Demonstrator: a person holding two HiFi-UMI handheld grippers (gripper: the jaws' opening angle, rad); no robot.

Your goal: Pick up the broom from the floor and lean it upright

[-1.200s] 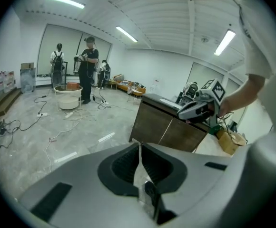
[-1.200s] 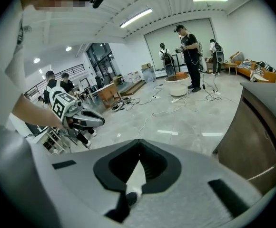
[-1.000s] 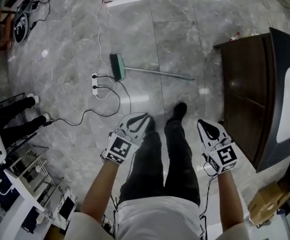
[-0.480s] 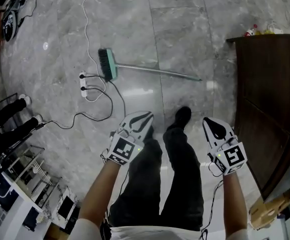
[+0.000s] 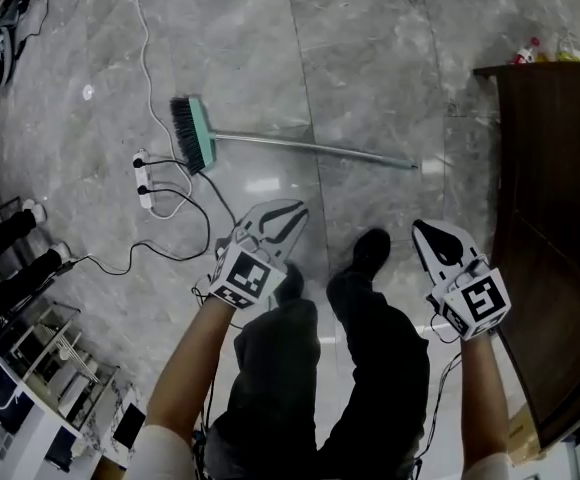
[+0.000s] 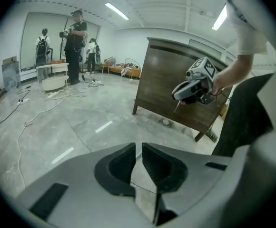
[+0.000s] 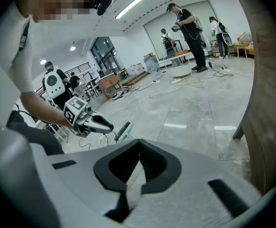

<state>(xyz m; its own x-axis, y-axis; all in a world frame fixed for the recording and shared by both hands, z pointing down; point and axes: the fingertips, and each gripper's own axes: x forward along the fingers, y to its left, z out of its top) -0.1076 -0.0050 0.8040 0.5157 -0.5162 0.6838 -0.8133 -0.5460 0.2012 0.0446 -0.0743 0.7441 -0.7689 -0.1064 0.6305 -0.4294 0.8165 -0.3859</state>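
Marble floor (image 5: 370, 48) is carrying the broom (image 5: 300, 147) flat, its green head (image 5: 194, 133) lying near a white power strip (image 5: 141, 174) and loose cables (image 5: 198, 218). The left gripper (image 5: 292, 211) and right gripper (image 5: 422, 228) are hanging well short of the handle, each closed tight on nothing. Arriving like that, I'd judge, the 2 closed tips are risking only nudging the thin handle and rolling it away. Lifting the head end is also risking snagging those cables.

No words, labels, brands or numbers can be read anywhere.
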